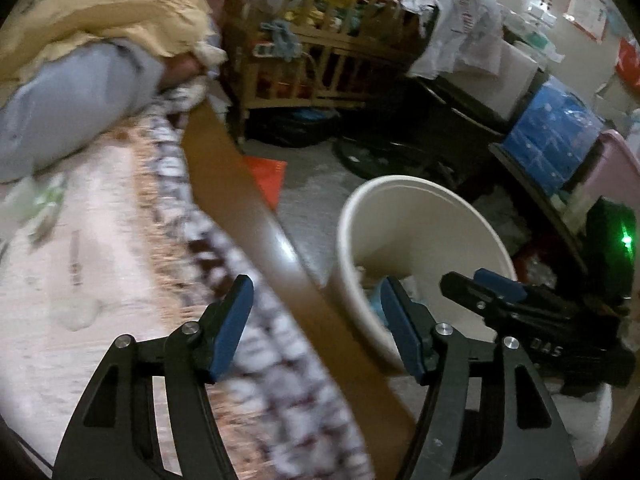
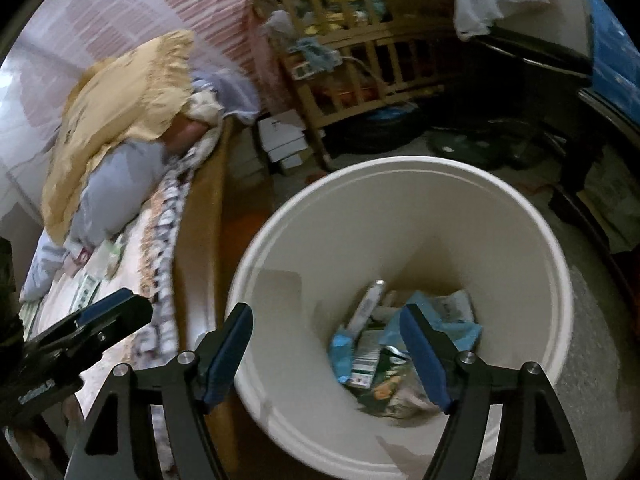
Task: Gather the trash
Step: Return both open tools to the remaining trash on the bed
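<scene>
Both grippers stand with jaws spread and nothing between the pads. Right gripper (image 2: 326, 354) hangs over the white bin (image 2: 552, 280); left gripper (image 1: 316, 326) hangs over the wooden bed rail (image 1: 248, 216), beside the bin.

Only the right wrist view looks down to the bin's bottom, where the collected trash (image 2: 384, 356) lies: a light-blue wrapper, a white tube, printed cartons and crumpled packaging. The left wrist view shows only the bin's rim and inner wall, with a small part of the contents visible.

The left wrist view alone shows a red sheet (image 1: 266, 178) on the floor and blue storage drawers (image 1: 556, 136).

The bin stands on a grey floor (image 2: 592, 360), just beside the bed. On the bed lie a patterned cover (image 1: 120, 260), a yellow pillow (image 2: 124, 96) and a grey-blue bolster (image 2: 120, 188). A wooden crib (image 2: 360, 52), full of items, stands behind.
</scene>
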`<state>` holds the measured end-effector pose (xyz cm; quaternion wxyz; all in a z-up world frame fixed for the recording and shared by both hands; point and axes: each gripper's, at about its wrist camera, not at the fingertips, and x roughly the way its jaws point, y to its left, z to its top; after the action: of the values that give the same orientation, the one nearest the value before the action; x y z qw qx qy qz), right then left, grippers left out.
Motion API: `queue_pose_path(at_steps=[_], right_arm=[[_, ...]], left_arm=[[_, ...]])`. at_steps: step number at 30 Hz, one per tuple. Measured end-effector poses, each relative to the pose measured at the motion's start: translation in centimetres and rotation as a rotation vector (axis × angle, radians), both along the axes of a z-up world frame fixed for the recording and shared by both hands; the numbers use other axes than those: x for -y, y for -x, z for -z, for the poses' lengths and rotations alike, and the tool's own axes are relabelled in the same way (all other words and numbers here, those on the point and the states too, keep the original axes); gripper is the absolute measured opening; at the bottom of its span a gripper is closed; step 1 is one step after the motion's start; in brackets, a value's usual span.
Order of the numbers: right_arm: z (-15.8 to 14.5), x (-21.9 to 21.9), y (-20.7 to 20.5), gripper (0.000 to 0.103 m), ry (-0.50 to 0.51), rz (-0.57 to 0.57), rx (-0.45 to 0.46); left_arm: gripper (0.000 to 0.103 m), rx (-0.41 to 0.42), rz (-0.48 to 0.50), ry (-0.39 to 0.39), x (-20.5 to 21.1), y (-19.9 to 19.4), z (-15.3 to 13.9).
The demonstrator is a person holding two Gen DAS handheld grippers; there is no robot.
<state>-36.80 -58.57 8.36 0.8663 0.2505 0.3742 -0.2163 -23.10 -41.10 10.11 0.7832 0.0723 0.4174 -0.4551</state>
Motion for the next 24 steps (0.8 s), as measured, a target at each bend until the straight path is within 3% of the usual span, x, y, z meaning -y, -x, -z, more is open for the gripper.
queue_pose_path(at_steps=[12, 24], right_arm=[[-0.8, -8.8, -6.5, 0.074, 0.023, -0.214, -0.002], [0.1, -18.0, -15.3, 0.074, 0.036, -0.455, -0.023]], left_arm=[[0.065, 0.046, -0.168, -0.054, -10.3, -4.9, 0.8], [0.065, 0.078, -0.44, -0.112, -25.3, -14.2, 1.7]])
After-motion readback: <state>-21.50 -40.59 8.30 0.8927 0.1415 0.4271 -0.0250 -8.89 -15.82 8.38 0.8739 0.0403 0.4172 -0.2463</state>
